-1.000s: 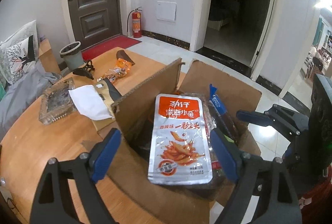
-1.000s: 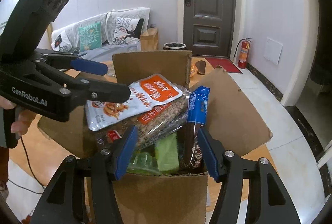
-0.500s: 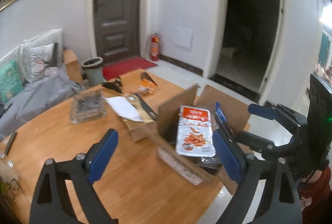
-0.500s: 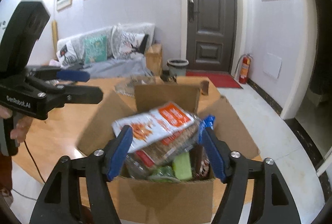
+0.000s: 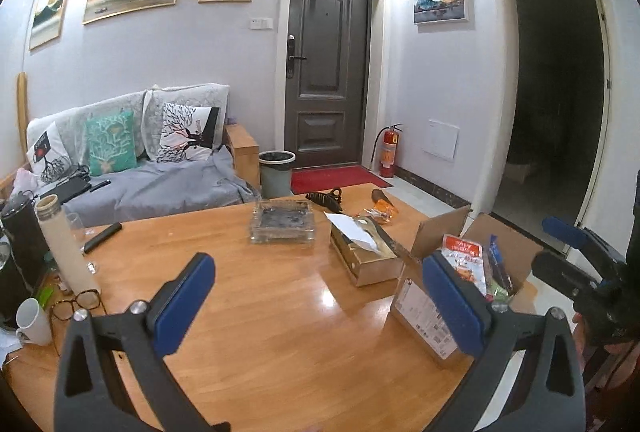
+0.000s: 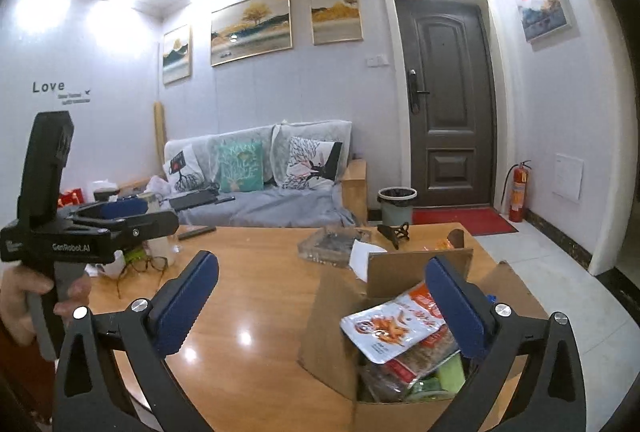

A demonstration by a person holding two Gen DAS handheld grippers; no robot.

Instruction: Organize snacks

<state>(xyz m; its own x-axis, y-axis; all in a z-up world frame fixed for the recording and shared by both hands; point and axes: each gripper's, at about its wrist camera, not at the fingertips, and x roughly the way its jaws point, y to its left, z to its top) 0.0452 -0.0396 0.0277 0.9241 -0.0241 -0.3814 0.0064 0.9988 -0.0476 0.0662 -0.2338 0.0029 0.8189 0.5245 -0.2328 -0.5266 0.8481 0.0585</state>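
Seemingly glossy foil pouch (image 6: pixel 394 326) atop corrugated cardboard box (image 6: pixel 336 332)

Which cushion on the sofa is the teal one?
The middle cushion of the three, teal with a pale branching pattern. The cushions on either side of it are white with dark tree prints.

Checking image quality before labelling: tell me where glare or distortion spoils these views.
Left wrist view: ceiling lights blow out the top, a bright reflection sits on the table, door frames bow. Right wrist view: similar ceiling glare, table reflections, curved walls; snack box stays readable.
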